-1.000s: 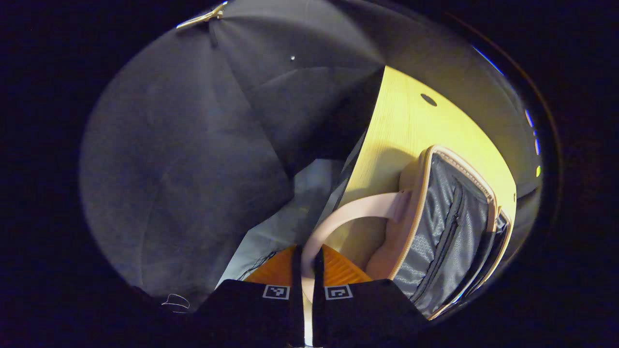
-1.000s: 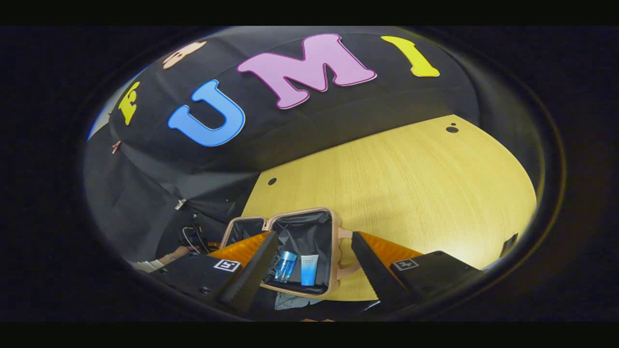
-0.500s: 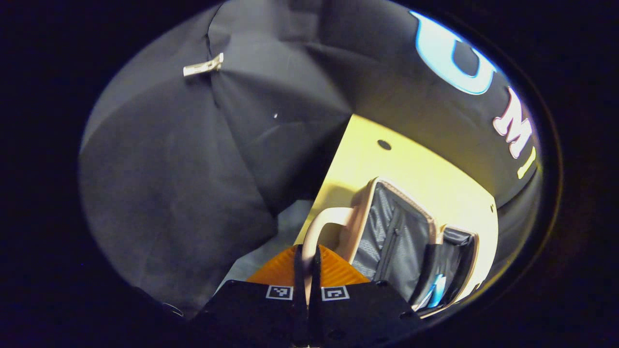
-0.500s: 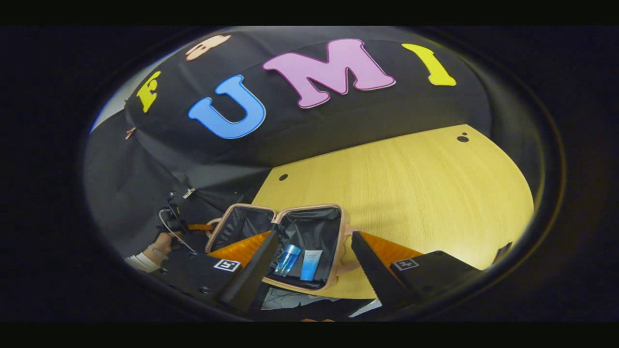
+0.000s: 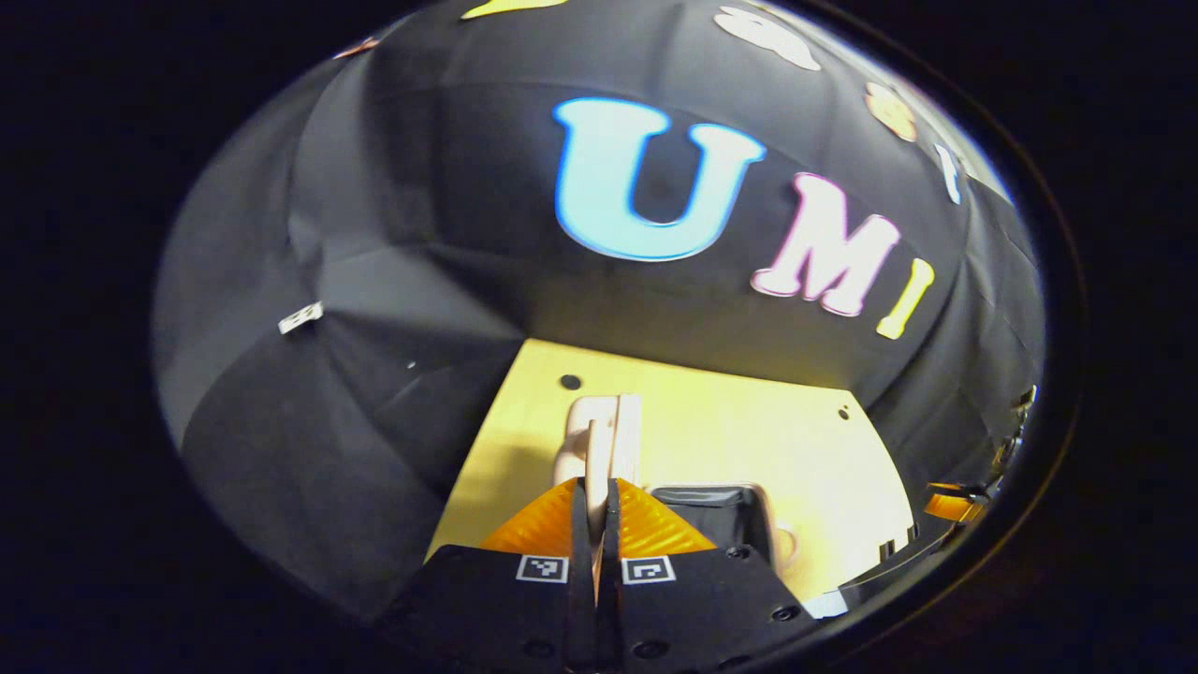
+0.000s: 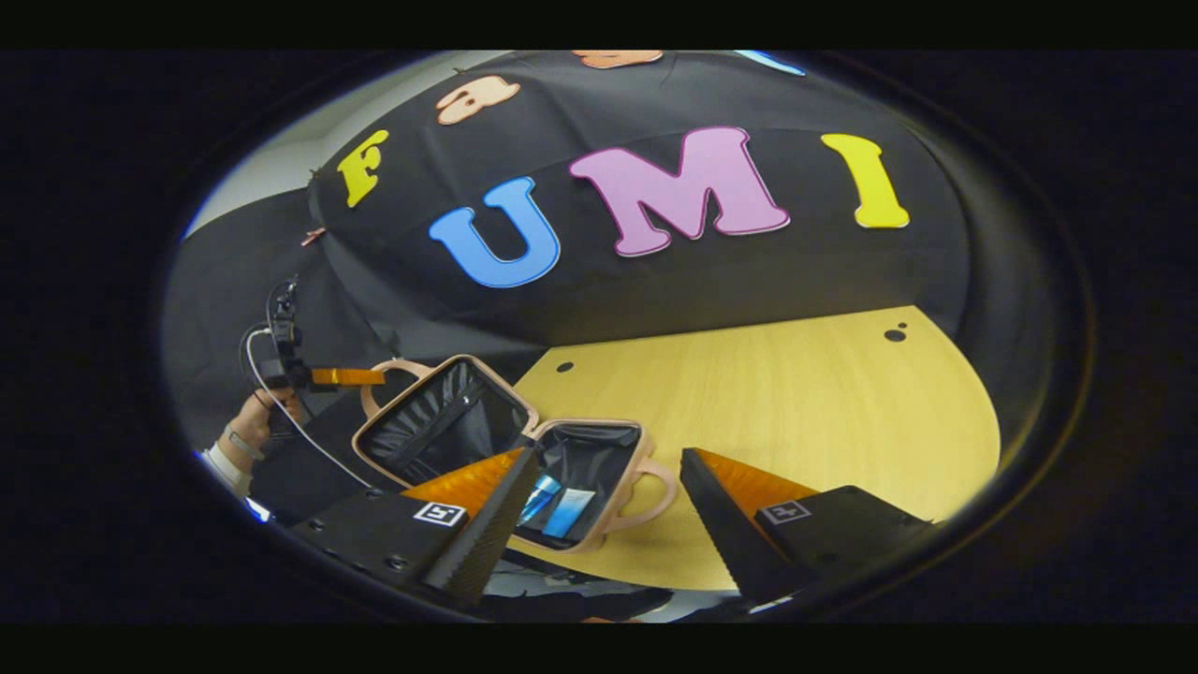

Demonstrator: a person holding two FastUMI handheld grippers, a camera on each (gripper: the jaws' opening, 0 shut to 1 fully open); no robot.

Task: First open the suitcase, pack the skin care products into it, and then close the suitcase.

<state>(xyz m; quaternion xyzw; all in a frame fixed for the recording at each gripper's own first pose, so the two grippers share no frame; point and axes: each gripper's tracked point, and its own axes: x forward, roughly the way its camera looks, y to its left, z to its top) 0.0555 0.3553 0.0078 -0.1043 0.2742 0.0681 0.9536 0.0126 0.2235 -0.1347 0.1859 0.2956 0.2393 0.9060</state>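
Note:
A pink suitcase stands open on the wooden table (image 6: 796,402). Its base (image 6: 646,445) holds a blue bottle (image 6: 540,499) and a blue tube (image 6: 566,512) on the dark lining. The lid (image 6: 440,421) is tilted up at the left, lining facing the base. In the left gripper view my left gripper (image 5: 594,501) is shut on the lid's pink handle (image 5: 599,440); the base (image 5: 711,505) lies just to its right. The right gripper view shows that gripper (image 6: 346,377) at the lid's top edge, held by a hand (image 6: 253,421). My right gripper (image 6: 608,524) hovers open above the base's near side, holding nothing.
The table stretches right of the suitcase, with small round holes (image 6: 896,334) near its far edge. The black cloth wall closes in behind and on the left. The table's left edge (image 5: 468,459) drops off close to the lid.
My left gripper has swung the lid up from lying flat to a raised tilt over the base. My right gripper has drawn back a little and stayed open.

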